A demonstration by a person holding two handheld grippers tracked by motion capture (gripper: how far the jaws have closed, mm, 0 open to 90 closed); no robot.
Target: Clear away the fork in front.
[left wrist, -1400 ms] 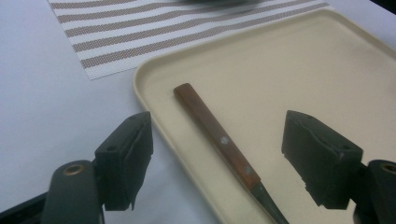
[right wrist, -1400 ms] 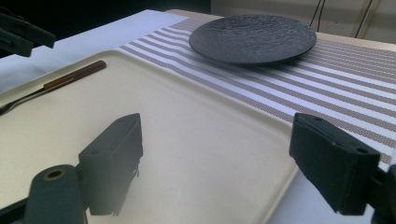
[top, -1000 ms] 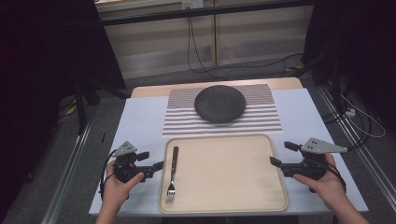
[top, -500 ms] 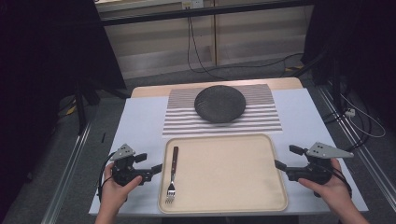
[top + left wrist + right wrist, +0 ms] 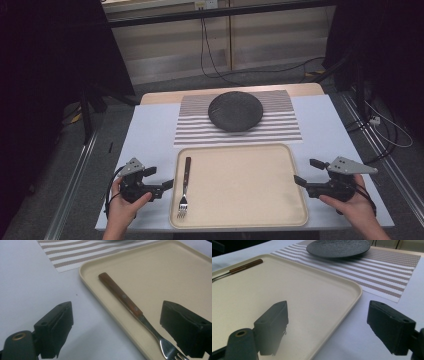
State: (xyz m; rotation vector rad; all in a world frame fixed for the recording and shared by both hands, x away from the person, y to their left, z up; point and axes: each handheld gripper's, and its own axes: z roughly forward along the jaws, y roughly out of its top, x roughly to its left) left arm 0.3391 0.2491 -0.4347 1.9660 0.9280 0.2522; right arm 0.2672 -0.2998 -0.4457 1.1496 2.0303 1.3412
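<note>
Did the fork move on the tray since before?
No. The fork lies by the left rim of the tray, handle toward the striped mat, same spot as before.

the fork (image 5: 130,303) has a glossy brown wooden handle with metal rivets and shiny steel tines. the tray (image 5: 250,210) under it looks like smooth matt cream plastic. beyond the tray, the striped placemat (image 5: 285,127) is woven, and the dark plate (image 5: 235,111) is matt and rough.

Your high view looks down over the whole table; both gripper views sit low and close, sharing the tray (image 5: 150,270) and fork (image 5: 239,268).
</note>
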